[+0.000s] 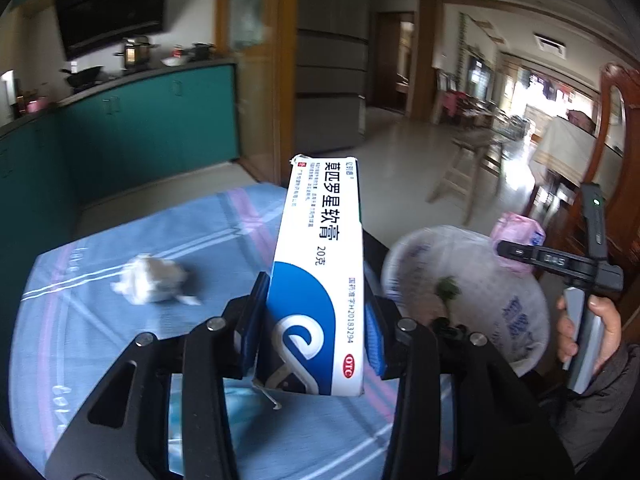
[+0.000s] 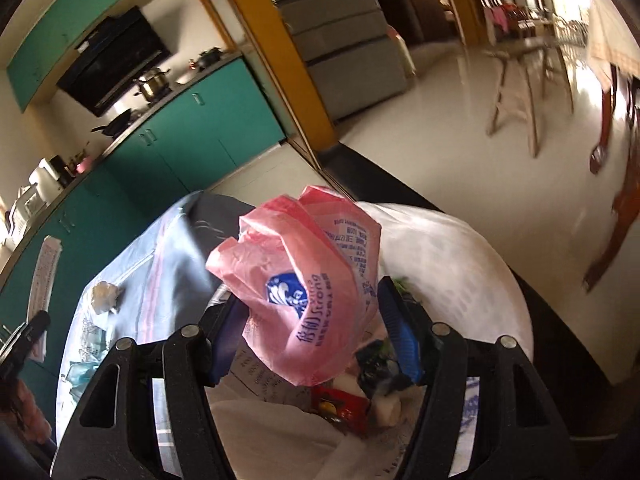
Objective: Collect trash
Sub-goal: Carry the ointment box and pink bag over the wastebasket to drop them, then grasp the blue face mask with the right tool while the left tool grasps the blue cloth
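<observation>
Your left gripper (image 1: 316,336) clamps the ointment box (image 1: 320,268) by its low end, so it could tip out short of the bin bag (image 1: 500,292). Right gripper (image 2: 316,332): jaws apart w/ pink wrapper (image 2: 312,280) between, over the bag; can't tell if it's pinched, may snag a pad.

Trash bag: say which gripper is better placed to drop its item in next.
Right. The right gripper holds the pink wrapper directly over the open trash bag. The left gripper, clamping the ointment box, is over the blue tablecloth, beside the bag.
</observation>
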Demonstrator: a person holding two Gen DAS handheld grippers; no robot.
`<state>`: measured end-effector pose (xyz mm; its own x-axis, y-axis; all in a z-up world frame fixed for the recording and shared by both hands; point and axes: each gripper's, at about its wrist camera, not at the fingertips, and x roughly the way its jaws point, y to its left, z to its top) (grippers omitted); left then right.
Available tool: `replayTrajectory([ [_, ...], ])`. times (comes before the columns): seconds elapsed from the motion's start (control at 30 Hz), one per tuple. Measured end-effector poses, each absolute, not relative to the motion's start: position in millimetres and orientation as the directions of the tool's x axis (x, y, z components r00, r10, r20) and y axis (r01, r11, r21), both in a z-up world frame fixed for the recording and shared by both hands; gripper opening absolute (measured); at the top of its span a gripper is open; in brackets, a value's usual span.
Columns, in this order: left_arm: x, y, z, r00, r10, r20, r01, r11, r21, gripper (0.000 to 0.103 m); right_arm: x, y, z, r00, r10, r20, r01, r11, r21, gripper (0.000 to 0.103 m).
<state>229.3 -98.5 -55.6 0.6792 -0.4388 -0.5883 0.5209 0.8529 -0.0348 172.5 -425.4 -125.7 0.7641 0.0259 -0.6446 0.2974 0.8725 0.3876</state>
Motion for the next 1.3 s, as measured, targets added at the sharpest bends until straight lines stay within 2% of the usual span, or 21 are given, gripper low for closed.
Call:
replayTrajectory([
  [0.13, 228.4, -161.5, -79.0, 0.556, -0.519, -0.649, 0.633, 0.771, -0.075, 0.043, 169.6, -429.3, -125.6, 0.763, -0.017, -0.646, 0.337, 0.863, 0.376, 0.082],
  [0.27, 233.1, -208.9, -97.3, 0.428, -0.588, -0.686, 0.695, 0.699, -0.166, 0.044, 154.5, -448.0, -122.0, 0.799, -0.054, -0.599, 0.391, 0.804, 0.449, 0.085],
  [0.33, 233.3, -227.8, -103.9, 0.390, -0.593, -0.704, 0.713, 0.679, -0.176, 0.056, 150.6, -456.2, -121.7, 0.801, -0.083, -0.593, 0.424, 0.778, 0.464, 0.086],
  [0.37, 230.8, -231.8, -107.2, 0.388, -0.589, -0.708, 0.723, 0.672, -0.163, 0.067, 149.3, -458.7, -122.2, 0.801, -0.082, -0.593, 0.428, 0.772, 0.471, 0.086],
  [0.47, 221.2, -231.1, -105.1, 0.453, -0.542, -0.708, 0.740, 0.671, -0.040, 0.071, 153.9, -457.6, -125.4, 0.791, -0.063, -0.608, 0.421, 0.778, 0.467, 0.087],
  [0.53, 221.5, -217.4, -99.4, 0.535, -0.465, -0.705, 0.710, 0.700, 0.077, 0.071, 159.2, -450.8, -125.1, 0.787, -0.047, -0.616, 0.401, 0.797, 0.452, 0.087],
  [0.63, 238.4, -170.4, -87.9, 0.632, -0.337, -0.697, 0.603, 0.780, 0.169, 0.071, 166.4, -436.2, -123.9, 0.783, -0.030, -0.621, 0.371, 0.824, 0.428, 0.087],
  [0.8, 278.1, -44.3, -68.1, 0.707, -0.169, -0.687, 0.335, 0.935, 0.115, 0.072, 183.2, -389.1, -119.3, 0.781, 0.052, -0.623, 0.251, 0.886, 0.388, 0.087],
  [0.93, 288.5, 41.6, -65.6, 0.729, -0.020, -0.684, 0.110, 0.990, 0.088, 0.072, 203.4, -280.1, -112.0, 0.712, 0.303, -0.633, -0.073, 0.929, 0.363, 0.087],
  [1.03, 276.8, 89.9, -64.8, 0.715, -0.054, -0.697, 0.049, 0.998, -0.027, 0.075, 214.9, -195.4, -110.0, 0.595, 0.484, -0.641, -0.286, 0.873, 0.394, 0.086],
  [1.1, 262.7, 110.4, -67.1, 0.705, -0.067, -0.706, 0.034, 0.998, -0.060, 0.077, 223.9, -143.7, -108.2, 0.529, 0.532, -0.661, -0.363, 0.846, 0.391, 0.086],
  [1.3, 233.3, 142.1, -80.6, 0.688, -0.087, -0.720, -0.013, 0.991, -0.132, 0.082, 234.7, -67.3, -111.0, 0.512, 0.460, -0.726, -0.449, 0.863, 0.231, 0.086],
])
